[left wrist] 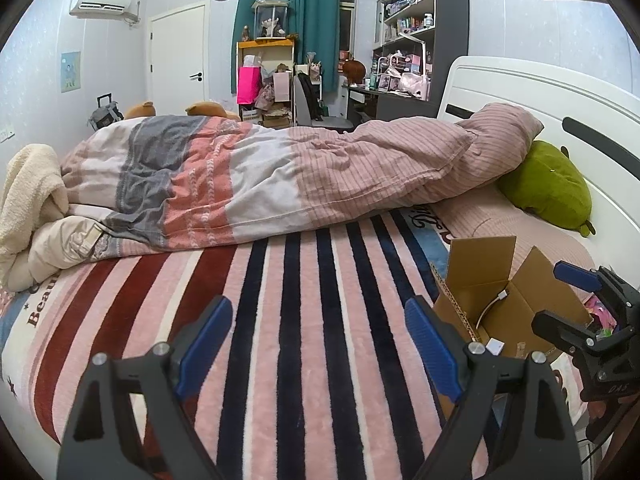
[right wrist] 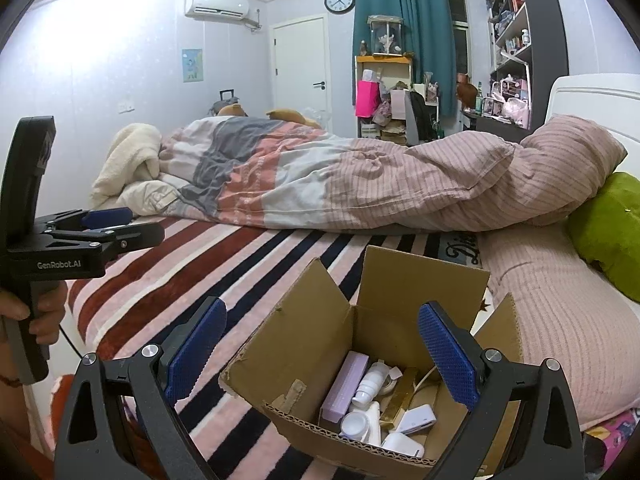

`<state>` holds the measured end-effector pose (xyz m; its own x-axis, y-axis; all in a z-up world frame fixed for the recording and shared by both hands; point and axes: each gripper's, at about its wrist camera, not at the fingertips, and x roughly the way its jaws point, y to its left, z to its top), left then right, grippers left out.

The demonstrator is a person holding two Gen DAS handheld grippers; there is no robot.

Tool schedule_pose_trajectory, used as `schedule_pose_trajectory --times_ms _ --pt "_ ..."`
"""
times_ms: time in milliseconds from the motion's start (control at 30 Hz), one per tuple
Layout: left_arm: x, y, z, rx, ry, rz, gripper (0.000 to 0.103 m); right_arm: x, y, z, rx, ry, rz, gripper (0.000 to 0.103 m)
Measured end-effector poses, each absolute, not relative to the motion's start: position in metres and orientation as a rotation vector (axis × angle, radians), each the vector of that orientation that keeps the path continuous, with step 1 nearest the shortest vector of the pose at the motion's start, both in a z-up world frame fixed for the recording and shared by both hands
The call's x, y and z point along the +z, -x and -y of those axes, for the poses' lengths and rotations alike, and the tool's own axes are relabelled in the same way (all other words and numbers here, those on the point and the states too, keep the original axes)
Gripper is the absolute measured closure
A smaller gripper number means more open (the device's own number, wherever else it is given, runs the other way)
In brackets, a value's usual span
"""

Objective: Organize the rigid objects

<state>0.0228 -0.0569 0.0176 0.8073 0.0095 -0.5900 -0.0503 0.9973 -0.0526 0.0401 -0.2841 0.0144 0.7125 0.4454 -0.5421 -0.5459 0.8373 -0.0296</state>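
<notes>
While both grippers [left wrist: 318,344] [right wrist: 322,350] gape, small items fill the cardboard box [right wrist: 316,344]

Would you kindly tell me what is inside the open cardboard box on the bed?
The cardboard box holds a lilac rectangular case, white plastic containers, a gold bar-shaped item and white gadgets with a cable. Anything beneath this pile, and the box floor, is covered.

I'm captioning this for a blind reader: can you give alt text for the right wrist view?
An open cardboard box of small items, including a lilac case and white bottles, sits on a striped bed blanket between the right hand-held gripper's open blue fingers. The left hand-held gripper hangs empty at left.
</notes>
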Motion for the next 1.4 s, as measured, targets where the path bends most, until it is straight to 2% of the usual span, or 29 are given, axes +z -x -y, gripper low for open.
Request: schedule_pose_trajectory --times_ms 1400 --pt "0.017 -0.022 0.050 0.036 0.062 -0.633 0.017 0.006 -0.040 0.271 0.610 0.194 -0.575 0.007"
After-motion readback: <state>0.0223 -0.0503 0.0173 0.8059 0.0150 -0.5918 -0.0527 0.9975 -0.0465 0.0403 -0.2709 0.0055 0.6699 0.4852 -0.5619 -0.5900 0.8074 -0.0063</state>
